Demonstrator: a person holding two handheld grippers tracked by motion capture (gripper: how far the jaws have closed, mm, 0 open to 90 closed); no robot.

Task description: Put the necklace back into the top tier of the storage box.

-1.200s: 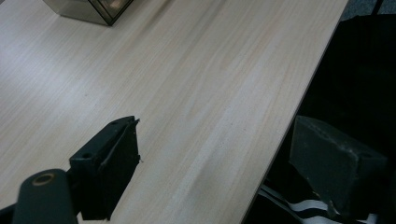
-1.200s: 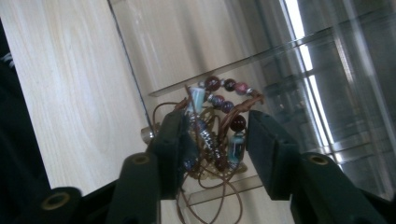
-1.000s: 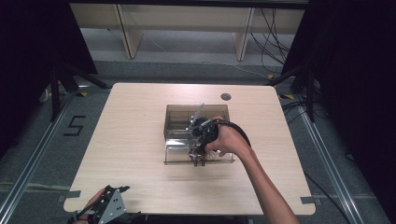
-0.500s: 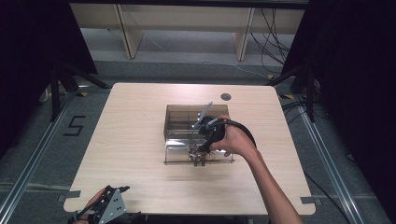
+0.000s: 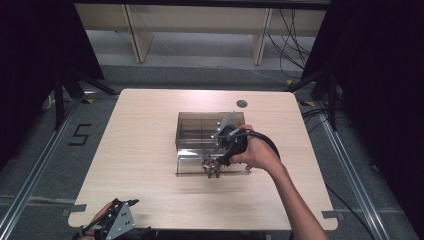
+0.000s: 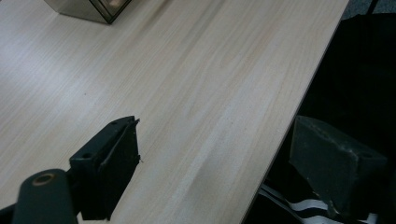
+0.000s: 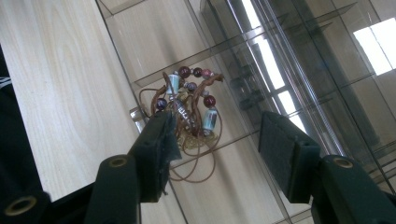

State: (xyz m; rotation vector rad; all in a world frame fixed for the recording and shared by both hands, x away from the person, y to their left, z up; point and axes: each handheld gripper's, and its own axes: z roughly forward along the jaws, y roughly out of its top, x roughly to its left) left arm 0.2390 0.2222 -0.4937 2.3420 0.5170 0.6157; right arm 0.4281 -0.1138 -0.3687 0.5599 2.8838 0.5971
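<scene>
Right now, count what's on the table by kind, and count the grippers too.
Clear box: 1
Beaded cord jewellery: 1 bundle
Grippers: 2, left gripper and right gripper
Total: 4

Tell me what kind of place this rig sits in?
Probably a lab recording bay, not a home: a bare wooden table on grey carpet, black curtains at both sides, floor rails, and loose cables by the back shelving.
</scene>
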